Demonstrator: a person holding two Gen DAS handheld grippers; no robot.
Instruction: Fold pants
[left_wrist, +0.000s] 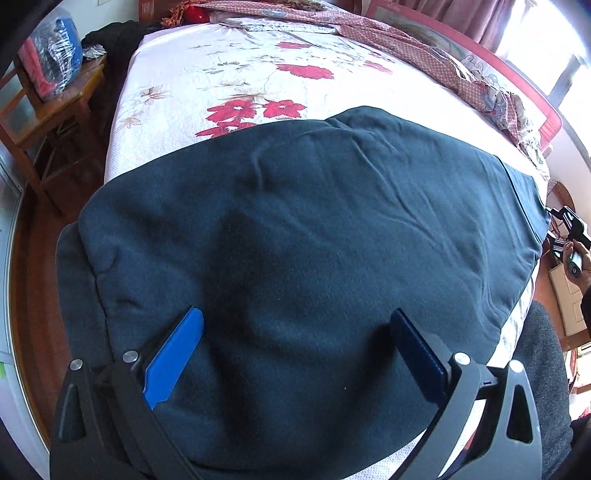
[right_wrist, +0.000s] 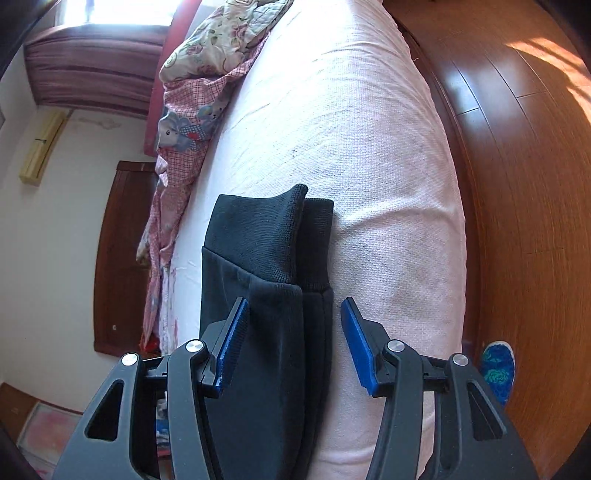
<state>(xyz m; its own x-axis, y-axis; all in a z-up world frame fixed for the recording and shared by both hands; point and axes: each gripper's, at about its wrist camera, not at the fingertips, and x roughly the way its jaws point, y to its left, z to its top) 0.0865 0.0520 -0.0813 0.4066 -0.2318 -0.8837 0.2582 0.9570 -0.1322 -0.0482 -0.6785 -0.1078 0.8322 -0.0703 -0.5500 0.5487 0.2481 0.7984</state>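
Dark navy pants (left_wrist: 314, 229) lie spread across the near end of the bed, legs stacked. My left gripper (left_wrist: 295, 325) is open, its blue pads (left_wrist: 173, 354) wide apart just above the waist end of the pants. In the right wrist view the two ribbed leg cuffs (right_wrist: 280, 236) lie one on the other on the pale sheet. My right gripper (right_wrist: 295, 314) is open, its pads on either side of the stacked legs just behind the cuffs. The right gripper also shows at the far right edge of the left wrist view (left_wrist: 569, 229).
The bed (left_wrist: 229, 74) has a white sheet with red flowers. A rumpled pink patterned quilt (left_wrist: 443, 62) lies along its far side. A wooden chair (left_wrist: 55, 110) with a bagged bundle stands at the left. Wooden floor (right_wrist: 524, 147) and a blue slipper (right_wrist: 496, 369) are beside the bed.
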